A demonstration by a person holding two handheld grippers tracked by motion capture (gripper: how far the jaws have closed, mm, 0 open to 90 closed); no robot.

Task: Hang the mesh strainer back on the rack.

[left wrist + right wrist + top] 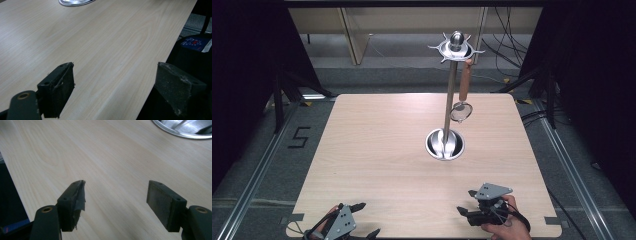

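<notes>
I am looking down on one pale wood-grain worktop (377, 150) with rounded corners, and on it I am counting one metal utensil stand (445, 142): a round, shiny dished base far right of centre, a single slim steel pole rising from it, and a spiked ring of hooks with a ball knob at the top. One utensil is hanging from that ring, a small strainer (462, 109) with a brown wooden handle and a round wire-mesh bowl, dangling just beside the pole. I am holding two tools at the near edge. The left tool (367, 220) is sitting at the near-left corner, partly over the edge, and in the left gripper view its two black, scuffed, flat-faced pads are standing wide apart with nothing between them. The right tool (466, 201) is resting in my hand (504, 225) at the near right, a grey three-cornered plate on top; in the right gripper view its jaws are likewise spread wide and gripping nothing, with a frayed bit of lining peeling from one pad and the rim of the stand's base showing at the top.
</notes>
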